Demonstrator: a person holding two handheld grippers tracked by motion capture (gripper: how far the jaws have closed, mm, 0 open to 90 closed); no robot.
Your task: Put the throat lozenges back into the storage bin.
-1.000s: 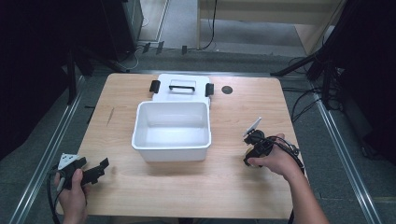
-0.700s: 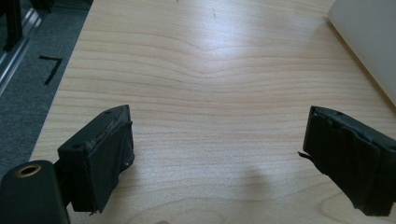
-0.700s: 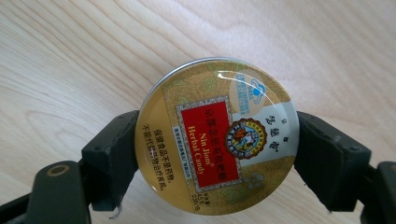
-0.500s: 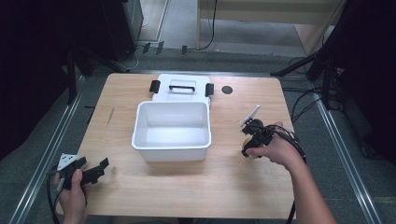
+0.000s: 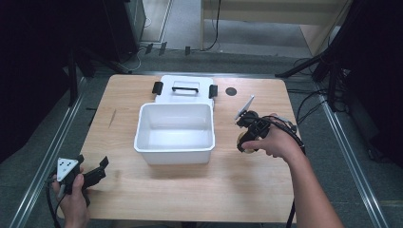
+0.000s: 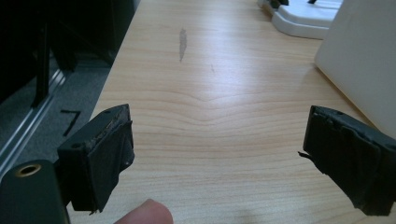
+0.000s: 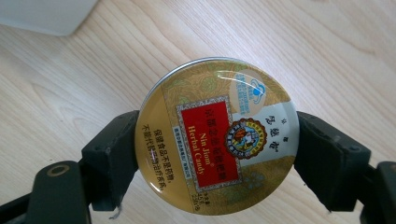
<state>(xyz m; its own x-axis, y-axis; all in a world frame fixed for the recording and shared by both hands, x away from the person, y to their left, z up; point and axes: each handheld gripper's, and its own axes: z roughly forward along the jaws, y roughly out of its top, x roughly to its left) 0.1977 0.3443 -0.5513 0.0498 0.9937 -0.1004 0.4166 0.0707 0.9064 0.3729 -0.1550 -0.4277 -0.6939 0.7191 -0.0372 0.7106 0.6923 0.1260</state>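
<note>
A round gold candy tin with a red label sits clamped between the two black jaws of my right gripper, held above the wooden table. From above, that right gripper hovers just right of the white bin, the tin peeking out below it. The bin is open and empty, with its white lid lying behind it. My left gripper rests at the table's near left corner; in its own view the left gripper stands open over bare wood, the bin wall to its right.
The wooden table has bare room in front of the bin and on its left side. A small dark round mark lies near the far right edge. Metal rails and cables run along the floor on both sides.
My right gripper has lifted and moved left toward the bin with the tin in it. The left gripper has stayed put.
</note>
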